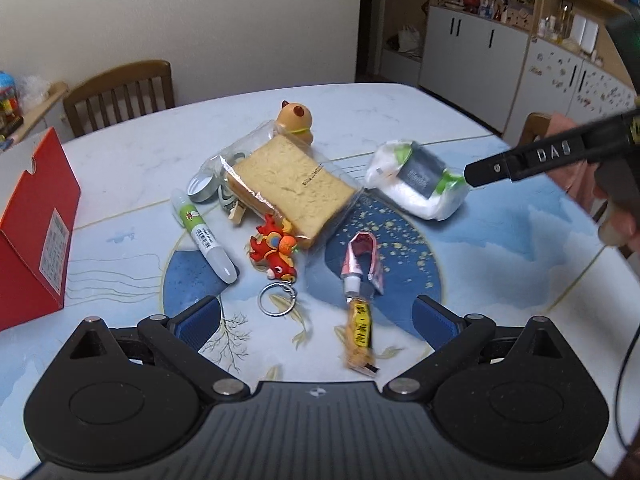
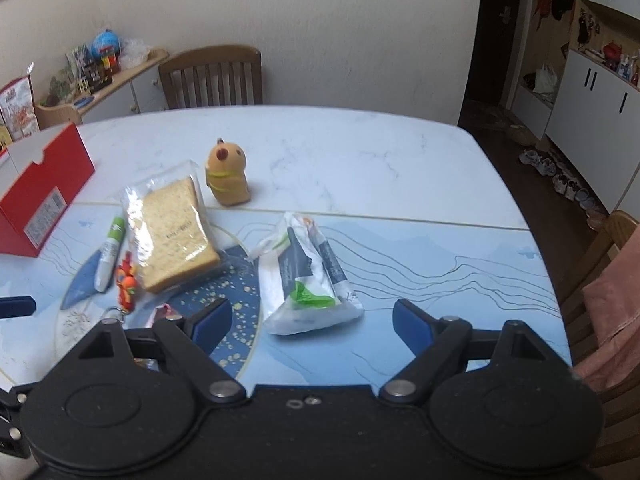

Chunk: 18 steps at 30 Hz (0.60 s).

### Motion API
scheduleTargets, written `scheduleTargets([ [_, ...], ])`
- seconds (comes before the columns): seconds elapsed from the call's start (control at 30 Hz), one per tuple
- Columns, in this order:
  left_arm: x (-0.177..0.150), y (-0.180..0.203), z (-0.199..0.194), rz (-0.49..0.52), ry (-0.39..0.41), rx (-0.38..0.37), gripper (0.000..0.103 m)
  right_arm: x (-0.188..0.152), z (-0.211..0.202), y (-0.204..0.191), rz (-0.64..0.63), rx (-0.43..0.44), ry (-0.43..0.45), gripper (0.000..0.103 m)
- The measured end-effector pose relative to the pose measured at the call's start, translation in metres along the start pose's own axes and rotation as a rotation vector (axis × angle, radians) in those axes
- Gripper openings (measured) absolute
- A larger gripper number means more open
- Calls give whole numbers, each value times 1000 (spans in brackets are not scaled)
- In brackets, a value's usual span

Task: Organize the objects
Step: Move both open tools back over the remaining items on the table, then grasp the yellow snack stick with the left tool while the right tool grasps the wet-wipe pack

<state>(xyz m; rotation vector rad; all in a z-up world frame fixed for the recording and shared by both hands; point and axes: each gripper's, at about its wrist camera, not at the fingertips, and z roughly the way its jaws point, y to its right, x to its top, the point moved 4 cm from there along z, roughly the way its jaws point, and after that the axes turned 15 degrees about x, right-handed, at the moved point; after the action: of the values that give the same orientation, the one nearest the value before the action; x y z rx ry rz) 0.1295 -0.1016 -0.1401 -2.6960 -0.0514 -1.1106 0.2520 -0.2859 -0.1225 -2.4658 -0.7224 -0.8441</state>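
**Operator:** Right, both claws hang over the tabletop (image 2: 360, 140), which is marbled white at the far side with a blue and white printed mat nearer me. My left claw (image 1: 318, 314) has its blue pads spread as wide as they go, nothing between them. My right claw (image 2: 312, 318) is also spread wide and grips nothing.

**Monitor:** What lies under them?

**Operator:** One wrapped slice of bread (image 1: 290, 190) in clear film, tan and square, at the middle of the clutter. One brown capybara toy (image 1: 296, 120) stands upright just behind it. One white and green packet (image 2: 306, 276) with a dark grey label lies to the right, just ahead of my right claw. One white glue stick (image 1: 204, 236) with a green band lies left of the bread. One red fish keychain (image 1: 276, 252) with a metal ring touches the bread's near corner. One squeezed pink tube (image 1: 360, 260) and one yellow sachet (image 1: 360, 338) lie just ahead of my left claw. One metal lid (image 1: 202, 188) sits at the bread's left.

**Monitor:** Any writing?

**Operator:** "DAS" on the right claw's finger. The printing elsewhere is too small to read. One red box (image 1: 34, 232) stands at the left edge, open.
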Motion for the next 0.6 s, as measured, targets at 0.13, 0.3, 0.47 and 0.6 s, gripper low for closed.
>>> scheduleTargets([
  [0.13, -7, 10, 13, 26, -11, 20, 102, 1, 17, 6, -9, 9, -28, 87],
  [0.3, -15, 22, 25, 36, -28, 10, 102, 6, 37, 10, -25, 15, -50, 87],
  [0.47, -20, 30, 34, 28, -30, 5, 102, 10, 56, 15, -40, 20, -70, 87],
  [0.6, -23, 36, 38, 34, -26, 4, 102, 9, 70, 17, -39, 30, -88, 87],
])
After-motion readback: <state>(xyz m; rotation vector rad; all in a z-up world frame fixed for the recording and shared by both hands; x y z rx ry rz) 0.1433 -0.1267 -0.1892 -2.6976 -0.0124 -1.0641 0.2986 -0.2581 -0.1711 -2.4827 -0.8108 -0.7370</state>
